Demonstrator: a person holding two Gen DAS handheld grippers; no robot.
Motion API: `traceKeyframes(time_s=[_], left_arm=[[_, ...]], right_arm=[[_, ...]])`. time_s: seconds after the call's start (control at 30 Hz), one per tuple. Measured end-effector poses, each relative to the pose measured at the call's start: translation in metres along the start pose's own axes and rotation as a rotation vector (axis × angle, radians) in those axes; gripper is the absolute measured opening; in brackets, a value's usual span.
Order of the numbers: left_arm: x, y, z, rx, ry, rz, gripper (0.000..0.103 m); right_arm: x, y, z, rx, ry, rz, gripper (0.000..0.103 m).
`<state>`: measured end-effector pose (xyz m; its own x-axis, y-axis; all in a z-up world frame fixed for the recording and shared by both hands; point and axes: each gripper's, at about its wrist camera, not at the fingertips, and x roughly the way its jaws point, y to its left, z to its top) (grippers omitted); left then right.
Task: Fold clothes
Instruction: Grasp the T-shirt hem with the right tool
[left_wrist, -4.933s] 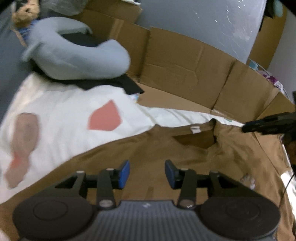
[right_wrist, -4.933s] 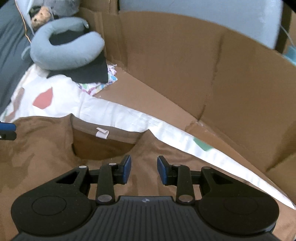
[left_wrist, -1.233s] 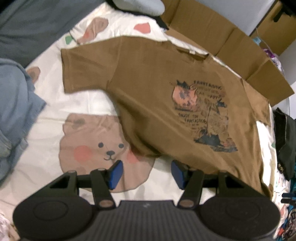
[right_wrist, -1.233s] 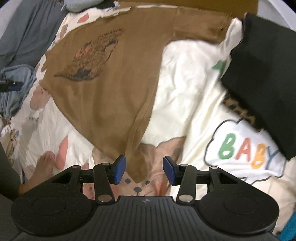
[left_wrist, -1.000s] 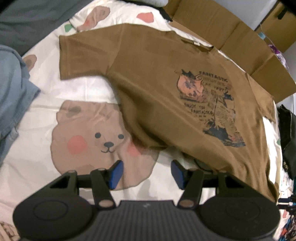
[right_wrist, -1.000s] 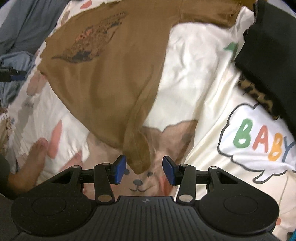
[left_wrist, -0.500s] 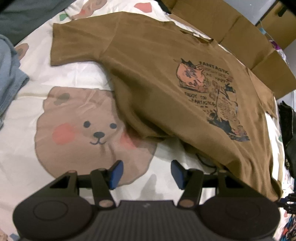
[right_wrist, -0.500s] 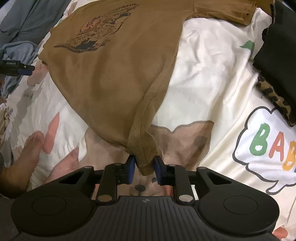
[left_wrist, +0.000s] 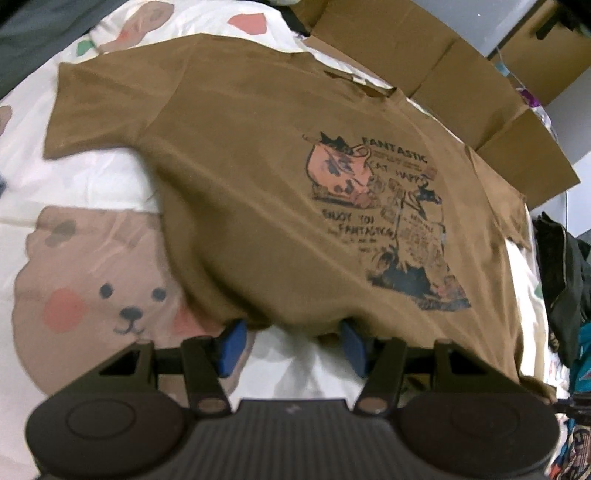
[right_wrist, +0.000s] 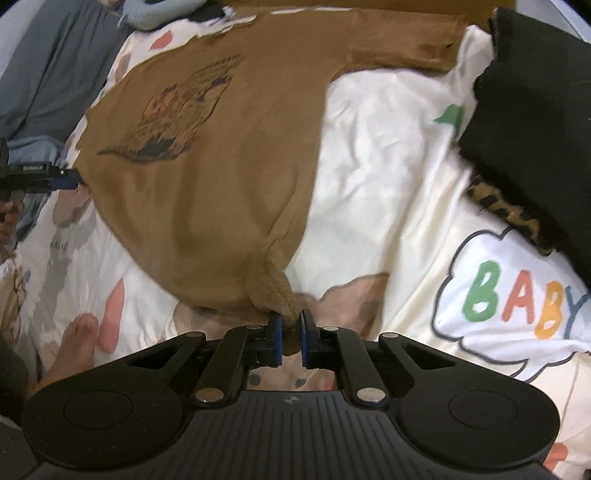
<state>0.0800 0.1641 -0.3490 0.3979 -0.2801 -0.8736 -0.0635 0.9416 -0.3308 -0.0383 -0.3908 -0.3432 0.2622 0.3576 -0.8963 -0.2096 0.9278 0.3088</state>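
My right gripper (right_wrist: 290, 334) has just pinched the near hem corner of the brown T-shirt (left_wrist: 258, 177) lying flat on the bed, while my spread left gripper (left_wrist: 290, 341) straddles the opposite hem corner.

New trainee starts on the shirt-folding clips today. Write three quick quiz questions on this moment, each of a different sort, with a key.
1. True or false: the right hand-held gripper is shut on the hem corner of the brown T-shirt.
2. Multiple choice: the left hand-held gripper is A) shut on a sleeve, B) open at the shirt's bottom hem, C) holding the black garment.
3. Fill in: the coloured word printed on the bedsheet near the right hand-held gripper reads ____.

Key: 1 true; 2 B; 3 BABY.
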Motion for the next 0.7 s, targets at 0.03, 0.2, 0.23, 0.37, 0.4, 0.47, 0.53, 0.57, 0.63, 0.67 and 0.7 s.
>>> traceKeyframes(time_s=[0.03,0.2,0.23,0.37,0.4,0.47,0.53,0.57,0.63,0.67,0.7], left_arm=[[0.003,-0.001,0.003,0.003,0.001,0.0,0.06],[0.02,-0.005,0.015,0.013,0.01,0.007,0.06],[0.023,-0.005,0.017,0.009,0.011,0.001,0.059],[0.033,-0.007,0.028,0.015,0.019,-0.003,0.028],[0.035,-0.007,0.031,0.015,0.021,-0.003,0.012],[0.032,-0.005,0.04,-0.02,0.005,-0.024,0.011],[0.028,-0.007,0.051,-0.014,-0.013,-0.021,0.01],[0.026,-0.008,0.056,-0.01,-0.022,-0.019,0.009],[0.023,-0.01,0.068,-0.009,-0.034,-0.026,0.008],[0.022,-0.012,0.073,-0.001,-0.04,-0.03,0.006],[0.022,-0.014,0.079,0.014,-0.047,-0.03,0.005]], right_arm=[[-0.001,-0.002,0.002,0.006,-0.006,-0.006,0.008],[-0.003,-0.009,0.011,0.03,-0.03,-0.029,0.008],[-0.003,-0.01,0.013,0.034,-0.035,-0.033,0.008],[-0.001,-0.01,0.021,0.046,-0.053,-0.051,0.008],[-0.001,-0.011,0.023,0.046,-0.054,-0.056,0.008],[0.0,-0.012,0.029,0.051,-0.053,-0.07,0.008],[0.0,-0.013,0.034,0.055,-0.052,-0.083,0.008],[-0.001,-0.014,0.037,0.059,-0.054,-0.087,0.007],[-0.002,-0.017,0.043,0.066,-0.06,-0.097,0.007],[-0.003,-0.018,0.046,0.069,-0.063,-0.103,0.007],[-0.003,-0.019,0.05,0.072,-0.066,-0.108,0.007]])
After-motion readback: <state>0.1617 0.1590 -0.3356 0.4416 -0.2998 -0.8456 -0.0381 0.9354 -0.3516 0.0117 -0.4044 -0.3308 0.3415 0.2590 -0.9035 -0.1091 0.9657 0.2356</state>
